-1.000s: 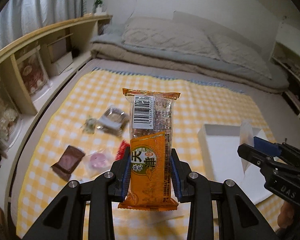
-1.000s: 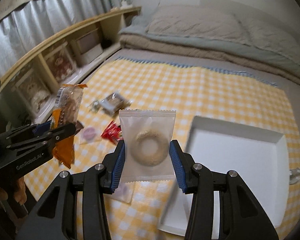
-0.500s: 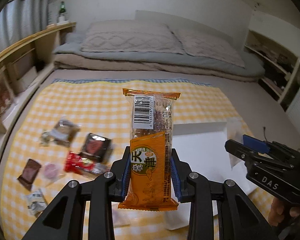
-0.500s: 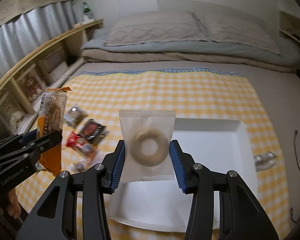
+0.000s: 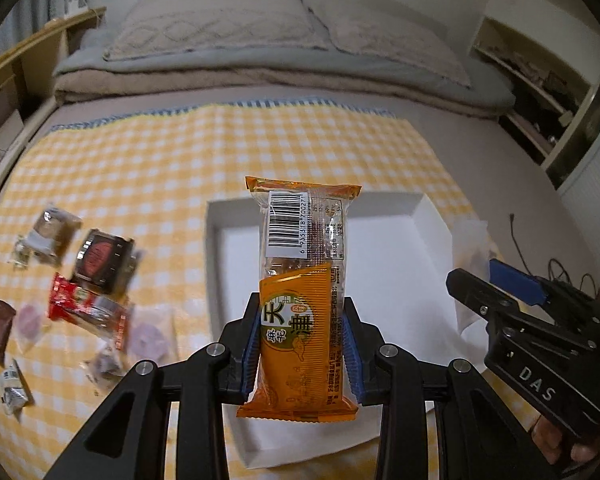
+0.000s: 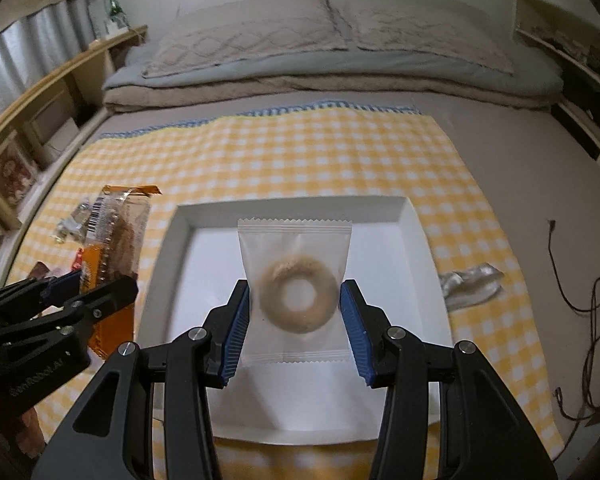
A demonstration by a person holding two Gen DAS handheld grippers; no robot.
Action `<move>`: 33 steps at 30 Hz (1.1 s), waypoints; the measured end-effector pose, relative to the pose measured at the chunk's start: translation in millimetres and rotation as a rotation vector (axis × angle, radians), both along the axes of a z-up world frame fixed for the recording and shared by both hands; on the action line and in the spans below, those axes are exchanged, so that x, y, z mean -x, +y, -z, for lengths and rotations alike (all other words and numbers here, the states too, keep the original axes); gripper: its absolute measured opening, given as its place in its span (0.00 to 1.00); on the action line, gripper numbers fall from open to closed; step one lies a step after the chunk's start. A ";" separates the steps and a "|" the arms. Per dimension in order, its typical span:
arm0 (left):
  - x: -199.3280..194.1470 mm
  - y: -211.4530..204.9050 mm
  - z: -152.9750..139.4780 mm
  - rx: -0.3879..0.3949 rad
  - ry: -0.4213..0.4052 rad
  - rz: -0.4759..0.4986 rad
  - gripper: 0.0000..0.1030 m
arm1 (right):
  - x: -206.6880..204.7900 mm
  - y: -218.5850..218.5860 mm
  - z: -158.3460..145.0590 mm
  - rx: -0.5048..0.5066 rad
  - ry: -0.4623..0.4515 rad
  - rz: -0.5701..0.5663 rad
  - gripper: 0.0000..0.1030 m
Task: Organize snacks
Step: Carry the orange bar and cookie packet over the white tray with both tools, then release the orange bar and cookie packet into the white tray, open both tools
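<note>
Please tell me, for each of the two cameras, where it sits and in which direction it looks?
Left wrist: on the left tool, looking over its orange snack packet at the white square tray; the right tool shows.
Right wrist: on the right tool, above the tray, holding a clear ring-biscuit packet; the left tool shows.
Shared: tray, yellow checked cloth, bed.

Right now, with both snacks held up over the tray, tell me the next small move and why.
Probably lower the right gripper and release the ring-cookie packet into the white tray. The packet already hangs over the tray's bare floor, and the left gripper holds the orange snack pack over it too.
</note>
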State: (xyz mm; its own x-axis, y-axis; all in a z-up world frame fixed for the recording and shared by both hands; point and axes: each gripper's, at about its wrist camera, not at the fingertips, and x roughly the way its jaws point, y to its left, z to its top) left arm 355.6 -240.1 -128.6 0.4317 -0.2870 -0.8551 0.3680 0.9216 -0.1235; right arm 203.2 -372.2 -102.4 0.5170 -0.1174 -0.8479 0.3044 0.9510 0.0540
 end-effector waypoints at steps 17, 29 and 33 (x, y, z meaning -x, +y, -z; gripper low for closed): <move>-56.2 -49.2 62.1 -0.013 0.134 0.043 0.46 | -6.6 -33.8 40.5 -0.028 0.128 0.048 0.48; -30.5 -39.3 57.6 -0.070 0.103 0.063 0.95 | -4.9 -40.7 51.7 -0.025 0.173 0.067 0.80; -25.4 -35.9 53.6 -0.091 0.102 0.063 1.00 | -1.2 -41.9 53.4 -0.014 0.189 0.071 0.93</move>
State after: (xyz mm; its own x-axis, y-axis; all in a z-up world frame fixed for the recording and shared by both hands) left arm 381.0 -276.0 -182.1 0.3246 -0.2305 -0.9173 0.4154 0.9061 -0.0806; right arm 204.4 -414.1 -155.7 0.3394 -0.1352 -0.9309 0.3771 0.9262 0.0029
